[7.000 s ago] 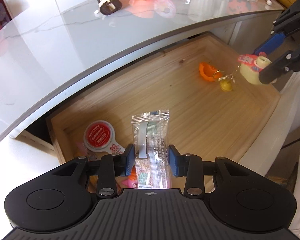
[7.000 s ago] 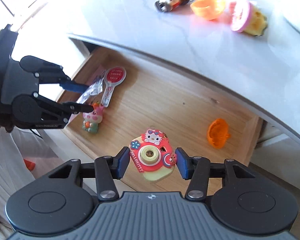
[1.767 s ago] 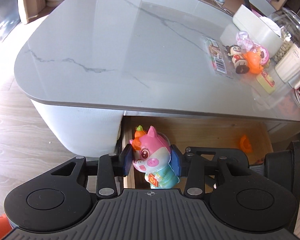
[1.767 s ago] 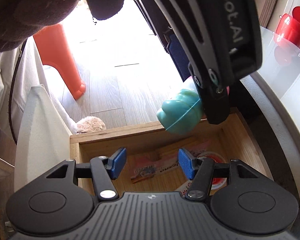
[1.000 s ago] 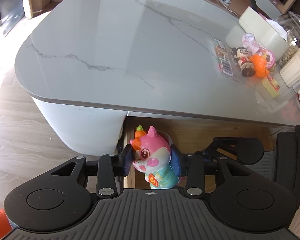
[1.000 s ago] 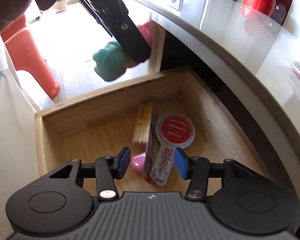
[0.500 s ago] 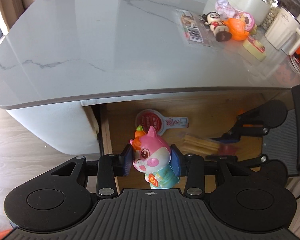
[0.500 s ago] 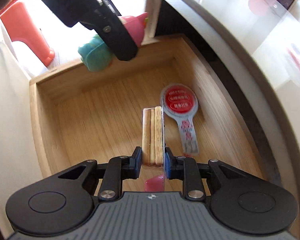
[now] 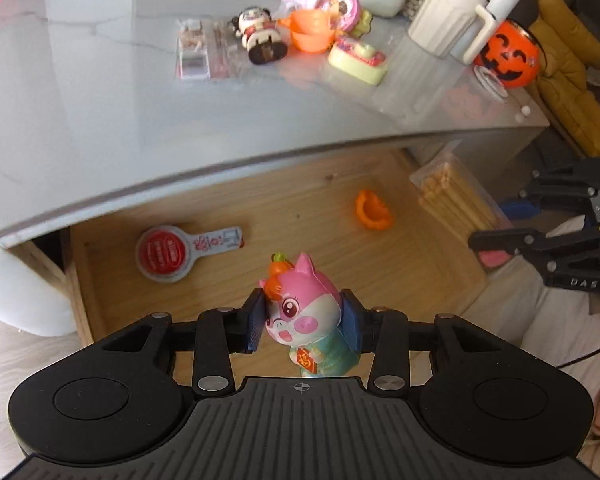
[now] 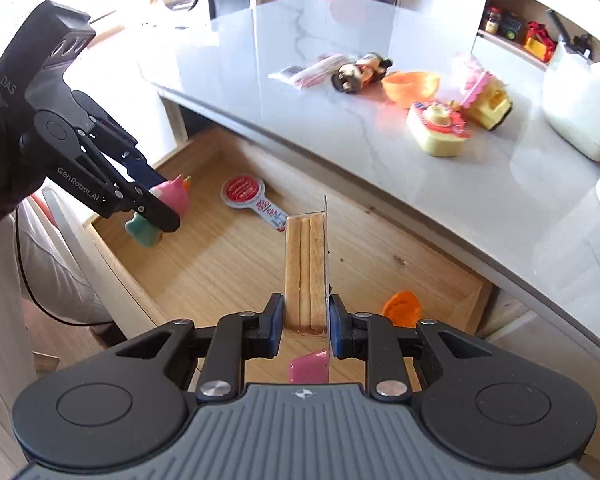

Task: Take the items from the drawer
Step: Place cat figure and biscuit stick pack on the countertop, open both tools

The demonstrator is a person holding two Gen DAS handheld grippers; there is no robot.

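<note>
My left gripper is shut on a pink pig toy and holds it upright above the open wooden drawer. My right gripper is shut on a clear pack of biscuit sticks, held on edge above the drawer. On the drawer floor lie a red round-headed tag and a small orange piece. The left wrist view shows the right gripper at the right with the pack. In the right wrist view the left gripper carries the pig.
The grey marble table top overhangs the drawer. On it lie sealed packets, a doll, an orange bowl, a yellow toy camera, a white jug and a pumpkin bucket. A gloved hand holds the left gripper.
The right gripper shut on the biscuit pack lying in the drawer and lifted it up. The left gripper with the pig swung right along the table edge.
</note>
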